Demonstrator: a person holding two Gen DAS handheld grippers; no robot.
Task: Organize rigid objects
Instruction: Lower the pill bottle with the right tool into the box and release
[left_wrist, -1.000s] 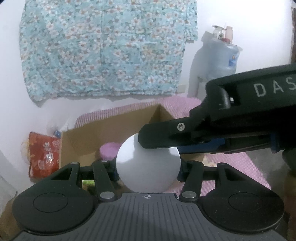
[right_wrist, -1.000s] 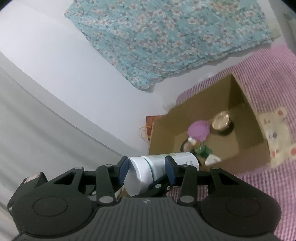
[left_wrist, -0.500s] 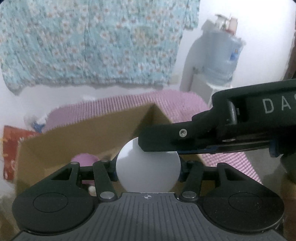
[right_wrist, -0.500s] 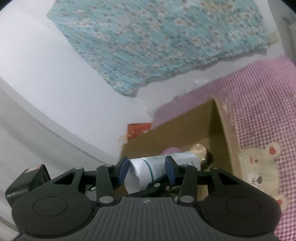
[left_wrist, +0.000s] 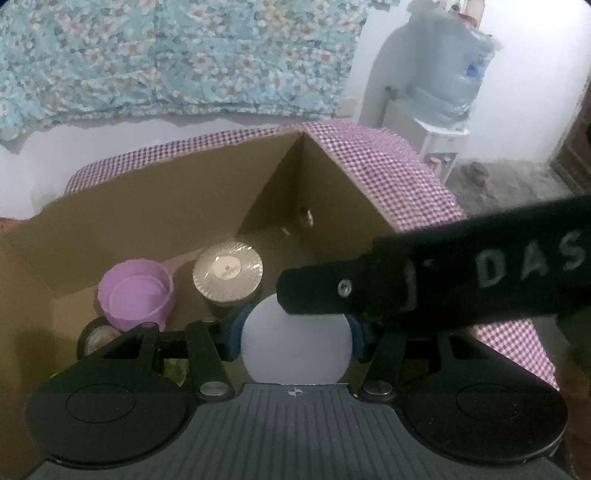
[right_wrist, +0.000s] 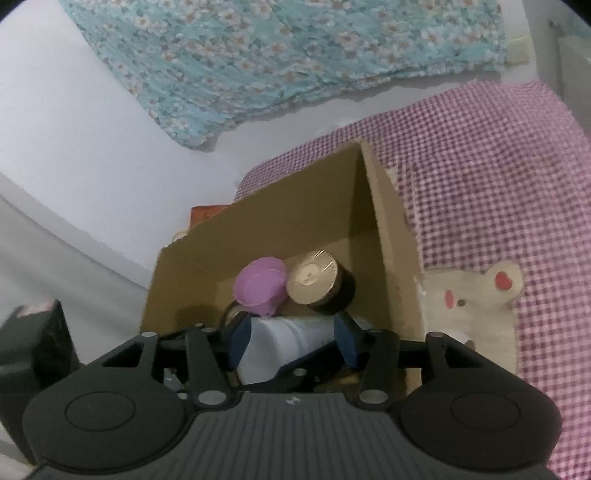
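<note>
A white plastic bottle (left_wrist: 295, 343) hangs just above the open cardboard box (left_wrist: 177, 206). My left gripper (left_wrist: 295, 336) is shut on its round base, a blue pad pressing each side. From the right, a black finger (left_wrist: 369, 291) of my right gripper crosses over the bottle. In the right wrist view, my right gripper (right_wrist: 293, 343) straddles the bottle's body (right_wrist: 288, 339); its jaws are opening and its pads no longer squeeze the bottle. Below it inside the box (right_wrist: 295, 210) stand a purple cup (right_wrist: 260, 291) and a gold-lidded dark jar (right_wrist: 314, 282).
The purple cup (left_wrist: 135, 295), the gold-lidded jar (left_wrist: 227, 273) and a dark ring (left_wrist: 92, 339) crowd the box's near left part. The box sits on a pink checked cloth (right_wrist: 480, 177) with a bear patch (right_wrist: 469, 306). A water jug (left_wrist: 443, 85) stands far right.
Both grippers have come down and forward with the bottle, so the box's inside now shows. The right gripper's pads stand a little wider apart than before.
</note>
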